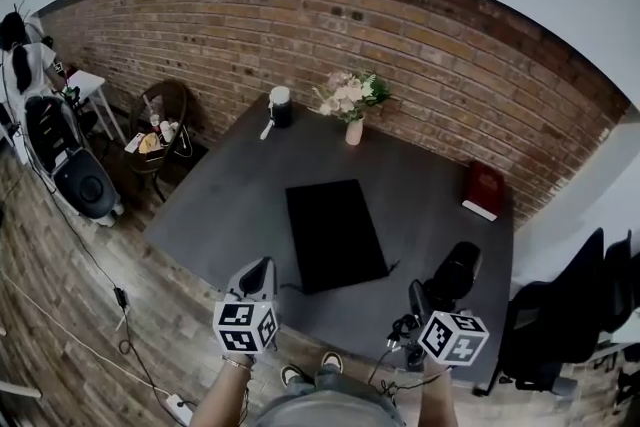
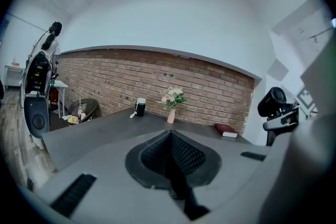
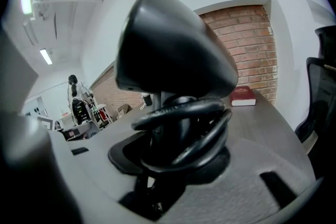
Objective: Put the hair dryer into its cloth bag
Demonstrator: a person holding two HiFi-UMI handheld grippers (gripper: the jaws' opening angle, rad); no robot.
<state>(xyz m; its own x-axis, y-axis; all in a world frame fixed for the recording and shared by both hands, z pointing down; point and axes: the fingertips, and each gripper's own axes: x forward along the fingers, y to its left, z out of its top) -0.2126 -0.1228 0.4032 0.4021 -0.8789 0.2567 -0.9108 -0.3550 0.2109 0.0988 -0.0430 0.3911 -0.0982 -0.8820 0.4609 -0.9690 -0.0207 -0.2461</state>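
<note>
The black cloth bag (image 1: 335,233) lies flat in the middle of the dark grey table (image 1: 230,195). My right gripper (image 1: 422,303) is at the table's near right edge, shut on the handle of the black hair dryer (image 1: 456,271), which stands upright. In the right gripper view the hair dryer's head (image 3: 173,60) fills the frame above its coiled cord (image 3: 184,131), which is wound round the handle between the jaws. My left gripper (image 1: 258,279) is shut and holds nothing, just left of the bag's near corner. The hair dryer (image 2: 274,105) also shows at the right of the left gripper view.
A vase of flowers (image 1: 352,103) and a black-and-white cup (image 1: 280,105) stand at the table's far edge. A red book (image 1: 484,190) lies at the right edge. A black chair (image 1: 570,315) stands to the right and a round stool with clutter (image 1: 160,130) to the left.
</note>
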